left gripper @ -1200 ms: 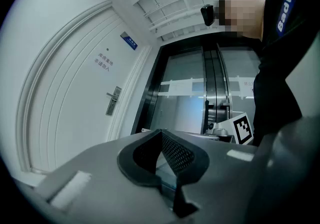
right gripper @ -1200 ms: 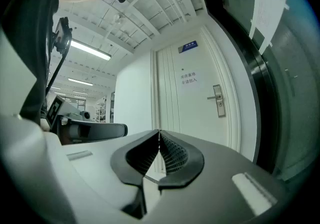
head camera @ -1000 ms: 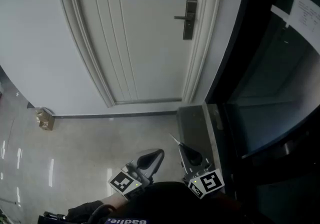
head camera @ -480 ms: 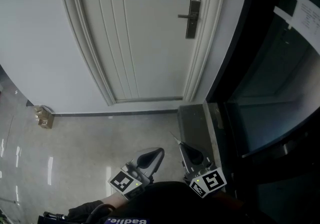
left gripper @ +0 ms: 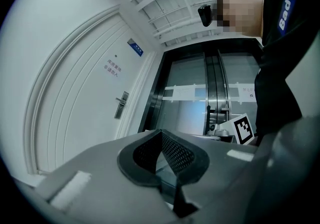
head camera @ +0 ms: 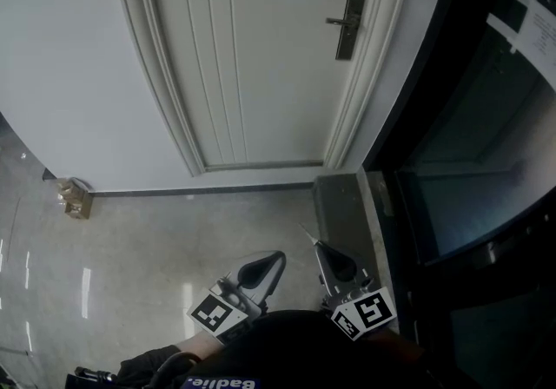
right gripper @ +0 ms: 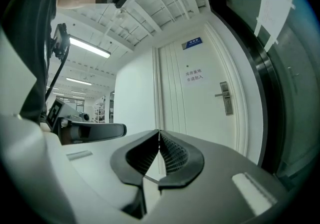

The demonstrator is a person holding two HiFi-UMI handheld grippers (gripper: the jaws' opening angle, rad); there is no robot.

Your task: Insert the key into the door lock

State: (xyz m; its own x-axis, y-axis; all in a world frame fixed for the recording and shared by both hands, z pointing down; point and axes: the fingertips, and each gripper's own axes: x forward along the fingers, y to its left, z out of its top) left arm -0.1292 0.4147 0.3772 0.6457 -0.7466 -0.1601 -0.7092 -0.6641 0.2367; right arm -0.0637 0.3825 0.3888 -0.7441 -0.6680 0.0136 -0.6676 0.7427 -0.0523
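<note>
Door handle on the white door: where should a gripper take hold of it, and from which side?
Probably the free left end of the door handle, away from its upright plate. Come straight at the door, one jaw above, one below: the bar lies level, pointing left.

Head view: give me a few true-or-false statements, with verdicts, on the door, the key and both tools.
1. The door is closed. True.
2. The key is already in the lock. False: it sticks out of the shut right tool, well short of the door.
3. The left tool has its jaws wide apart. False: they are together, with nothing between them.
4. A small box sits on the floor by the wall, left of the door. True.
</note>
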